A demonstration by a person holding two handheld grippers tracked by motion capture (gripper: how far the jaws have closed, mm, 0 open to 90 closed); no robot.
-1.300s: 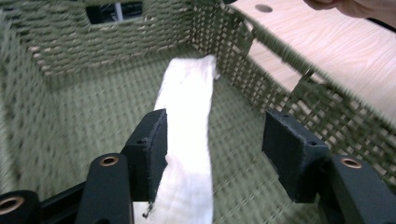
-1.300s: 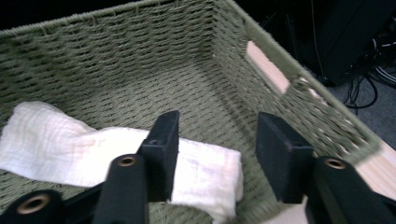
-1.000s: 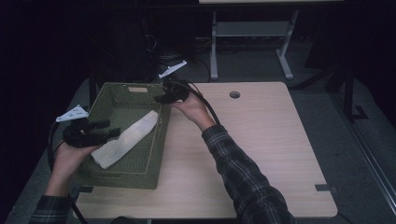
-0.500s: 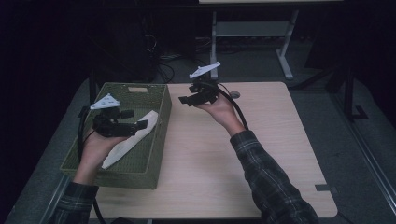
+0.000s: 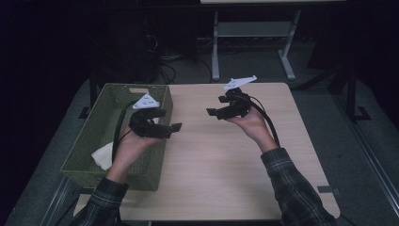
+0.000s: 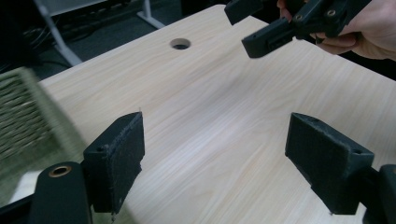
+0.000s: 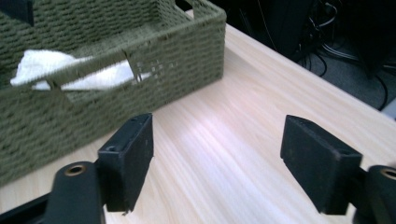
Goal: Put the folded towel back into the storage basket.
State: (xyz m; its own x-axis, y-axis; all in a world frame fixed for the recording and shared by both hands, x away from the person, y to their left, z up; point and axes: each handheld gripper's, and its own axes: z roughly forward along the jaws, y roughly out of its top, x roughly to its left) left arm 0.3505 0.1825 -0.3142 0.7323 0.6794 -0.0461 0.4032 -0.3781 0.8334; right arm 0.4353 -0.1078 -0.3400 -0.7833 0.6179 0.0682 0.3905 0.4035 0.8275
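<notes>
High view: both grippers, left [image 5: 175, 127] and right [image 5: 210, 112], have just opened empty, leaving the white folded cloth [image 5: 102, 156] in the green woven basket [image 5: 84, 141], so the drop looks done

plaid flannel sleeves [image 5: 296, 188]; each black tool [image 5: 175, 127] carries a white three-cornered plate and black cable.

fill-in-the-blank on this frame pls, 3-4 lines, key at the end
1. The white cloth lies inside the green woven ____.
2. Both the left gripper and the right gripper have jaws that are ____, with nothing between them.
3. The basket stands at the ____ side of the wooden table in the high view.
4. The round hole is in the ____.

Missing words: basket; open; left; table
</notes>
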